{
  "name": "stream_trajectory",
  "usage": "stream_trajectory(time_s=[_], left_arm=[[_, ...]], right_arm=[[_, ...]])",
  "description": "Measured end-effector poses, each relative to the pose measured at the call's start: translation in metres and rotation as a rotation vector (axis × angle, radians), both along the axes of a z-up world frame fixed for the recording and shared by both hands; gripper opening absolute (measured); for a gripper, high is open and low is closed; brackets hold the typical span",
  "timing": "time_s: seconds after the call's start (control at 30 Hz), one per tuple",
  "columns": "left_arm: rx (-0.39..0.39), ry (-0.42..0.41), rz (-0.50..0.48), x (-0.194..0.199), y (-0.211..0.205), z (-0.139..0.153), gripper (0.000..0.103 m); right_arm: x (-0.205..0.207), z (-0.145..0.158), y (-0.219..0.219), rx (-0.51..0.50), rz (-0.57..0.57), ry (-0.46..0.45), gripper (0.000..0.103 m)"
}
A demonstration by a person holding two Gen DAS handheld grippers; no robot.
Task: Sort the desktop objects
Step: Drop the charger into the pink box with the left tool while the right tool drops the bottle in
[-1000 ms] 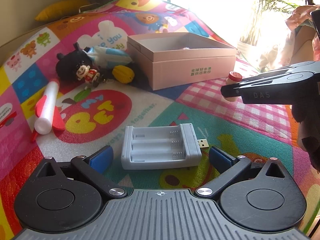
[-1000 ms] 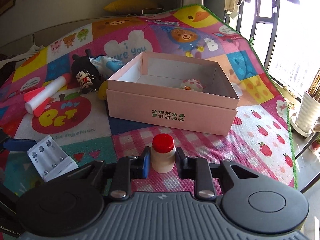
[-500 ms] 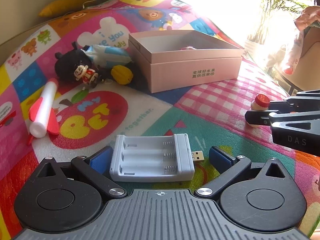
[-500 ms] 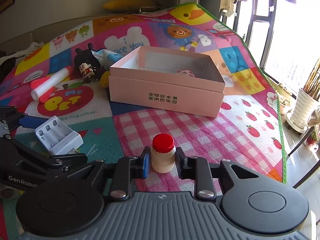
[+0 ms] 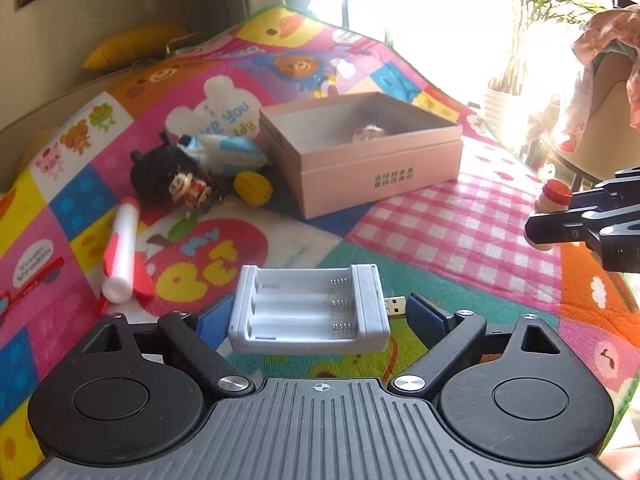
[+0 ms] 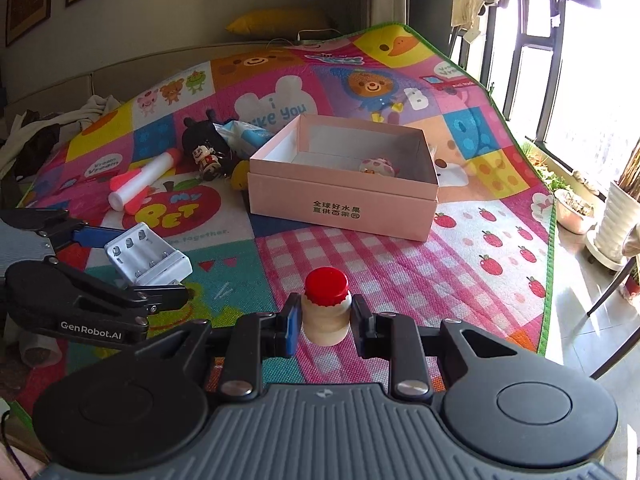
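Clamped between the right gripper (image 6: 325,320) pads, a small red-capped bottle (image 6: 326,304) raised over the pink-checked mat (image 6: 400,272); to its left, a white battery charger (image 5: 310,312) between the spread left gripper (image 5: 316,318) fingers; farther back, an open pink box (image 6: 340,204).

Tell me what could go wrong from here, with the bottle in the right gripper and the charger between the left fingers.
1. The left gripper is open around the battery charger; its USB plug juts toward one finger and may catch as the jaws close.
2. The small red-capped bottle is pinched by the right gripper below its cap; it could slip on the way to the pink box.
3. A small toy already in the box could get struck.
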State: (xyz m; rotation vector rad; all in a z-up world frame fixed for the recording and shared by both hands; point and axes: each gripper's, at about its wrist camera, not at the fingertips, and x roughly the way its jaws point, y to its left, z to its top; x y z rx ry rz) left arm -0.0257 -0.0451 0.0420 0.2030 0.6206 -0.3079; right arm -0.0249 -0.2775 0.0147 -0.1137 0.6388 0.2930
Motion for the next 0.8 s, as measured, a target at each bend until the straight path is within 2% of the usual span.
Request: stream_trajectory(time_s=[0.17, 0.27, 0.43, 0.47, 0.53, 0.57, 0.6, 0.67, 0.8], left_arm=[[0.011, -0.18, -0.027, 0.006, -0.01, 0.051, 0.094], [0.001, -0.266, -0.037, 0.026, -0.022, 0.074, 0.094], [0.01, -0.375, -0.047, 0.087, -0.046, 0.094, 0.095], [-0.002, -0.373, -0.041, 0.104, -0.048, 0.095, 0.095], [-0.03, -0.32, -0.01, 0.133, -0.045, 0.094, 0.096], [-0.047, -0.298, 0.015, 0.142, -0.04, 0.092, 0.096], [-0.068, -0.289, 0.028, 0.144, -0.034, 0.09, 0.097], [-0.104, -0.276, 0.028, 0.137, -0.014, 0.079, 0.101], [-0.082, -0.218, 0.029, 0.111, 0.016, 0.045, 0.102]], right_arm=[[-0.001, 0.045, -0.013, 0.073, 0.023, -0.058, 0.025], [0.009, 0.082, -0.017, 0.115, 0.016, -0.169, 0.025], [0.07, 0.137, -0.017, 0.163, -0.019, -0.26, 0.025], [0.088, 0.146, -0.014, 0.165, -0.038, -0.266, 0.025], [0.123, 0.156, -0.008, 0.17, -0.06, -0.263, 0.025], [0.14, 0.158, -0.005, 0.171, -0.071, -0.265, 0.029], [0.154, 0.157, -0.003, 0.166, -0.089, -0.263, 0.038], [0.175, 0.148, 0.001, 0.15, -0.115, -0.243, 0.04], [0.195, 0.115, 0.005, 0.109, -0.127, -0.187, 0.04]])
